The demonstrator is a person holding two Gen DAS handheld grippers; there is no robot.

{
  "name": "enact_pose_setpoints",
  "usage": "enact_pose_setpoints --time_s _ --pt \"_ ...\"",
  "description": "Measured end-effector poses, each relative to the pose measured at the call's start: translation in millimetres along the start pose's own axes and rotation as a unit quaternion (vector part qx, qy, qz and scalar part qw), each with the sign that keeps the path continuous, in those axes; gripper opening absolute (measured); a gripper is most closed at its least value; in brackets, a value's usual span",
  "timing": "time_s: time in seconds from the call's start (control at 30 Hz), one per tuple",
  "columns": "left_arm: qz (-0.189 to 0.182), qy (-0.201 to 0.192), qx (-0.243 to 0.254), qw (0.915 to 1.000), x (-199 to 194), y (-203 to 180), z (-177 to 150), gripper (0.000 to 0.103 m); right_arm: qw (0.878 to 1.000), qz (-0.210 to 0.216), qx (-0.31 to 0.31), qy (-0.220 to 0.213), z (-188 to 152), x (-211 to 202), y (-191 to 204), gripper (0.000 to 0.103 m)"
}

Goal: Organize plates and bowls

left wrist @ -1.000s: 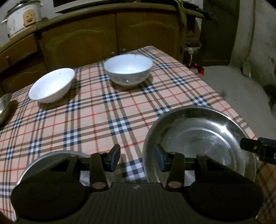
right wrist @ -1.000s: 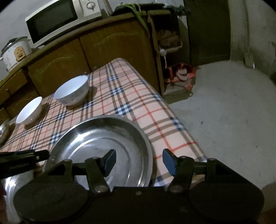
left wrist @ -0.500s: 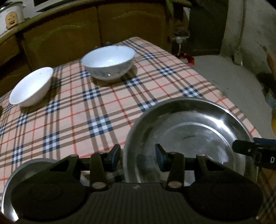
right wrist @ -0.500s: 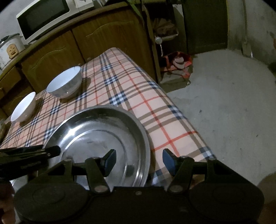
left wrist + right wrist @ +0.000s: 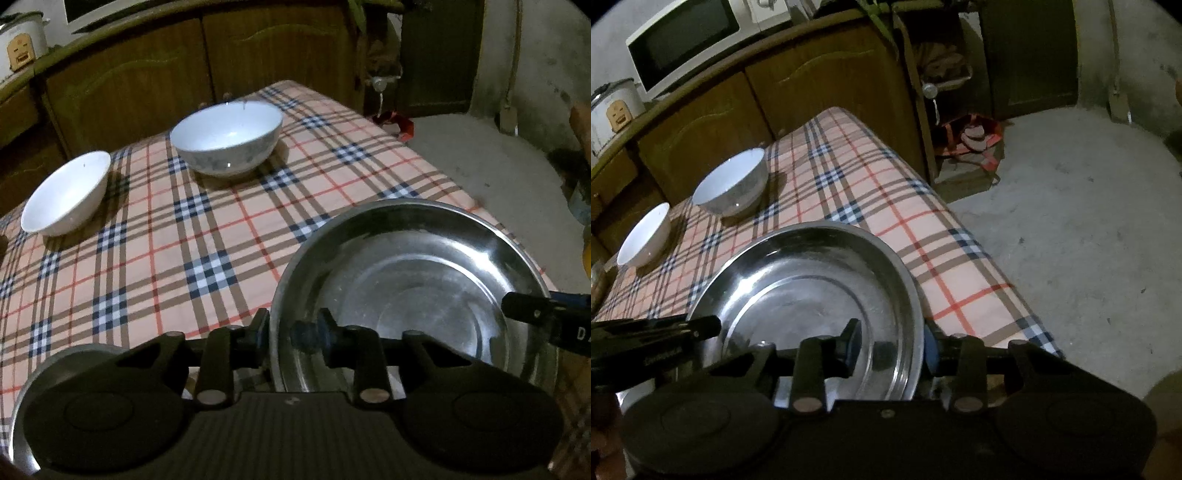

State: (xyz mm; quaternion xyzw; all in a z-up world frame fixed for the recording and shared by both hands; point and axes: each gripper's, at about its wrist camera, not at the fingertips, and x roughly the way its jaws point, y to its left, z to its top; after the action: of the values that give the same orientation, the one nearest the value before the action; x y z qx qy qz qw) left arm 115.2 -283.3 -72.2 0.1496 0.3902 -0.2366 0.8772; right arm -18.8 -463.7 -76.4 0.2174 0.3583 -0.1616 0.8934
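A steel plate (image 5: 413, 291) at lower centre, its rim between the closing jaws of left gripper (image 5: 291, 330) and right gripper (image 5: 892, 345)

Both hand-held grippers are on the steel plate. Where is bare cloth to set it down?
The widest free patch lies between the steel plate, the small white bowl and the large white bowl. A narrower strip runs right of the large bowl to the table edge. The near-left corner is crowded by a second steel plate.
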Motion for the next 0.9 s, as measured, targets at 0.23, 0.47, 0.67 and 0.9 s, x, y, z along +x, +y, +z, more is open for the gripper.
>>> enact_pose_setpoints --time_s 0.23,0.47,0.67,0.9 --pt "0.010 -0.023 0.002 0.9997 -20 -1 7 0.029 1.000 0.016 0.000 -0.024 2 -11 1 0.045" --pt "0.023 -0.034 -0.002 0.9991 -40 4 4 0.029 0.998 0.039 -0.012 -0.057 2 -27 8 0.045" --pt "0.026 -0.046 -0.005 0.9986 -56 5 2 0.029 0.996 0.044 -0.023 -0.073 -1 -43 13 0.045" --pt "0.032 -0.060 -0.008 0.9976 -75 10 -2 0.029 0.995 0.045 -0.035 -0.084 -2 -62 22 0.045"
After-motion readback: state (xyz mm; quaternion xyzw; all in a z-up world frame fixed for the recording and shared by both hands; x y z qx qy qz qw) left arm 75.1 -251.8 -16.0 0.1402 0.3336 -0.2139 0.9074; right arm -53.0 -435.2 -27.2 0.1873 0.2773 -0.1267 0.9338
